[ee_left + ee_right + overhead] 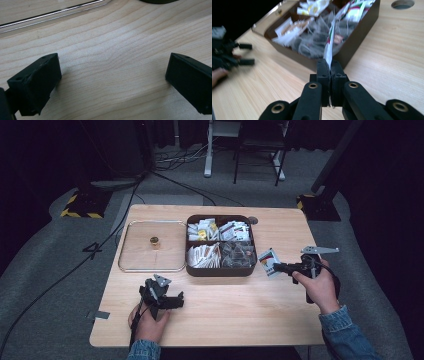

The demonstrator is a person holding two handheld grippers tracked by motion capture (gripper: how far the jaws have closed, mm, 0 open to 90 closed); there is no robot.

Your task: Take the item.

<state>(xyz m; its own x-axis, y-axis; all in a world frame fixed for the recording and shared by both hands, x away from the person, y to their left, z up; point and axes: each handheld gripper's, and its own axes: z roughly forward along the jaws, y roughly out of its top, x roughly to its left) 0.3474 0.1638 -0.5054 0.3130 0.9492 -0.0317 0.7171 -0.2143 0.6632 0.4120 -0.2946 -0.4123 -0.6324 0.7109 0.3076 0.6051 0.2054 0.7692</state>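
Note:
A dark brown box (220,271) with four compartments of tea bags and packets stands at the table's middle. My right gripper (276,266) is just right of the box and is shut on a white tea packet (268,260) with red and green print. In the right gripper view the packet (329,46) stands on edge between the closed jaws of that gripper (330,65), with the box (359,33) behind it. My left gripper (178,300) rests near the front left of the table, open, with bare wood between its fingers (37,80).
A clear lid (134,257) with a metal rim and a small brass knob (154,241) lies flat left of the box. A round hole (253,220) sits in the tabletop behind the box. Cables cross the grey floor, and chair legs stand beyond.

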